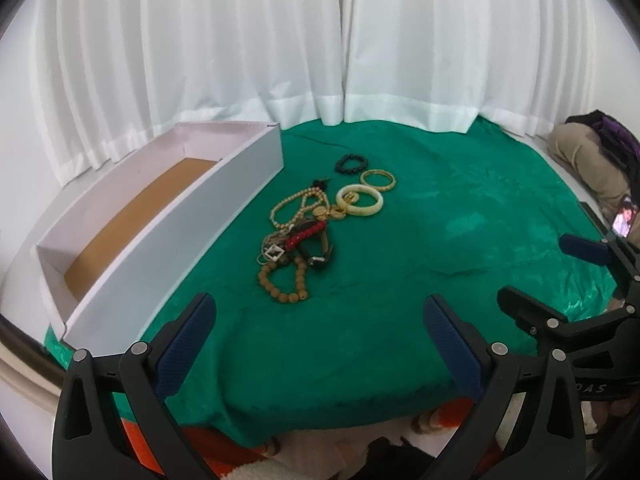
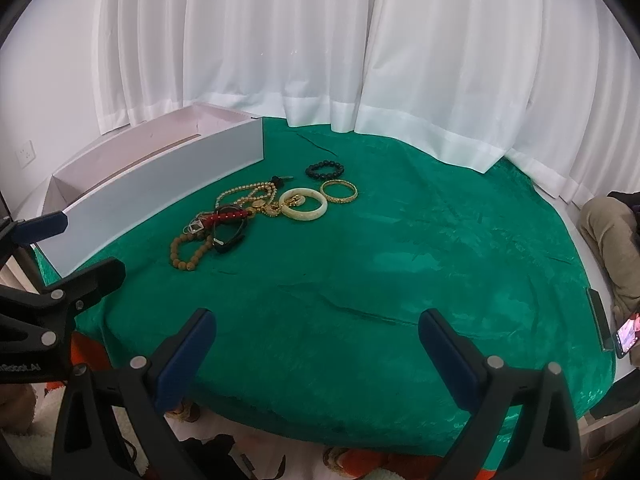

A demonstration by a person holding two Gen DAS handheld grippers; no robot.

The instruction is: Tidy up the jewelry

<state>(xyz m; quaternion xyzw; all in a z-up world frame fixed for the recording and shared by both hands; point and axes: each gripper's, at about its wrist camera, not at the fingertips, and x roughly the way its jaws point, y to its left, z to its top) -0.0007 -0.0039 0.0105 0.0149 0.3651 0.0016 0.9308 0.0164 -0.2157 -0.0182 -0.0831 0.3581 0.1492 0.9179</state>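
A heap of jewelry [image 1: 304, 228] lies on the green cloth [image 1: 440, 240]: a brown bead bracelet [image 1: 282, 282], a cream bangle [image 1: 360, 199], a gold bangle [image 1: 377, 179], a black bead bracelet [image 1: 352, 163], a gold bead necklace and a red piece. The right wrist view shows the same heap [image 2: 248, 208], with the cream bangle [image 2: 303, 205] and the brown bead bracelet [image 2: 188, 252]. A long white box [image 1: 160, 216] with a brown floor stands to the left of the heap. My left gripper [image 1: 320, 320] and my right gripper [image 2: 316, 324] hover open over the cloth's near edge, both holding nothing.
White curtains [image 1: 320, 40] hang behind the table. A person's legs [image 2: 608, 232] and a lit phone [image 2: 628, 336] are at the right edge. In the left wrist view the right gripper [image 1: 560, 280] stands to the right. An orange and white textile [image 2: 360, 460] lies below the table's front.
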